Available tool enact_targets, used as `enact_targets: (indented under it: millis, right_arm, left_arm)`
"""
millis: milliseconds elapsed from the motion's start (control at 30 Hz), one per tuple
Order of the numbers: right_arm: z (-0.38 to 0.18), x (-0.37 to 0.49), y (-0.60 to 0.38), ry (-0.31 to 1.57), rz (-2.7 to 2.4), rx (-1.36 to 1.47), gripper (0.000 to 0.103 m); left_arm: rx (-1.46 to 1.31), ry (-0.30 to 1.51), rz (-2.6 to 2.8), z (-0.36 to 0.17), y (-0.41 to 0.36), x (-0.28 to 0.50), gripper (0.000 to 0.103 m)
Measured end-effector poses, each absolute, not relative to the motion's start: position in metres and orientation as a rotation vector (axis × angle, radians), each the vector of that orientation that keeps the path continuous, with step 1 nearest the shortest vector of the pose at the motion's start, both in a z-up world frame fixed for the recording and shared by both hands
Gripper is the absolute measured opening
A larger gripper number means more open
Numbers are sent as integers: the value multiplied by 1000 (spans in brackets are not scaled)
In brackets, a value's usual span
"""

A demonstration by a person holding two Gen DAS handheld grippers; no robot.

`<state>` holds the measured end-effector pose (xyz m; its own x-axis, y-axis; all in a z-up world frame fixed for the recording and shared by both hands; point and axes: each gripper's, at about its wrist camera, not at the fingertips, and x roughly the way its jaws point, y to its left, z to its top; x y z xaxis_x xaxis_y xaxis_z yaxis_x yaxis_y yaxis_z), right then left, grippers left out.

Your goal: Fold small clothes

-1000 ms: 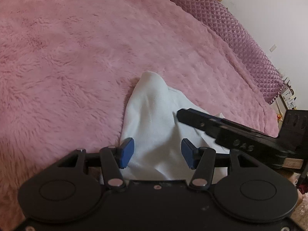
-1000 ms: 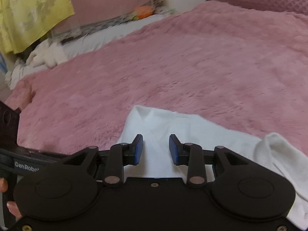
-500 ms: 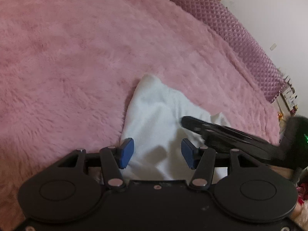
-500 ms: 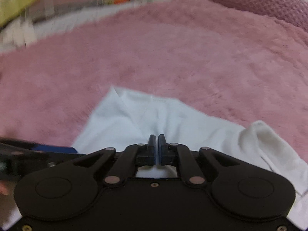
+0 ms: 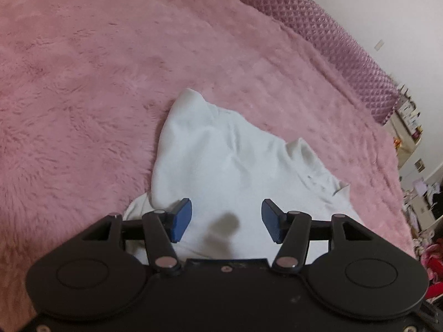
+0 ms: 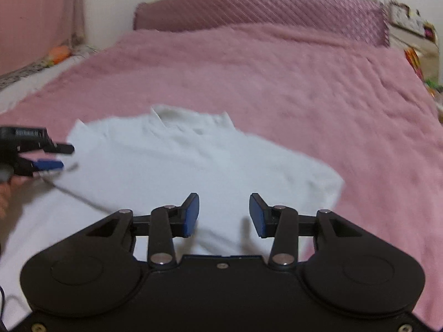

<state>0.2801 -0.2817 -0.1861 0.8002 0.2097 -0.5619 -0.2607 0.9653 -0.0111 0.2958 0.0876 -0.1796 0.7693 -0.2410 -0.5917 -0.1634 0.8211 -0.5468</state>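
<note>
I've got the white garment (image 5: pixel 221 163) lying on the fuzzy pink blanket (image 5: pixel 83 83), one side folded over, collar toward the quilted headboard (image 6: pixel 263 8). My left gripper (image 5: pixel 226 220) hangs over its near edge, fingers spread wide, holding nothing. My right gripper (image 6: pixel 223 215) is over the cloth too, jaws apart and empty

The pink blanket (image 6: pixel 304 88) lies bare to the far and right of the white garment (image 6: pixel 193 166). The quilted headboard (image 6: pixel 263 8) closes the far side. The left gripper (image 6: pixel 59 156) occupies the garment's left edge.
</note>
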Motion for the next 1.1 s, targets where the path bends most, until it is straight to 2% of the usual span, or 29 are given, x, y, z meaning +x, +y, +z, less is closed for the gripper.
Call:
enact_targets:
  millis: [333,667,700,800,1100]
  right_arm:
    - [-185,259,-290,542,69,71,40]
    - [-208,286,-309,649,15,215,40]
    - [-209,286,-310,649,21,228,35]
    - [-209,284,-308,642,36,232,3]
    - [-202,268,-317,580,0,240,1]
  left_arm:
    - [-626,687,-35,-162,82,285,59]
    - [-595,707,-30,-168,79,284,60]
    - [-593,707,-31,-168,79,284,60]
    - [-589,706,-31,-169,79,285,60]
    - [-584,699,-31,-166,75,283,60]
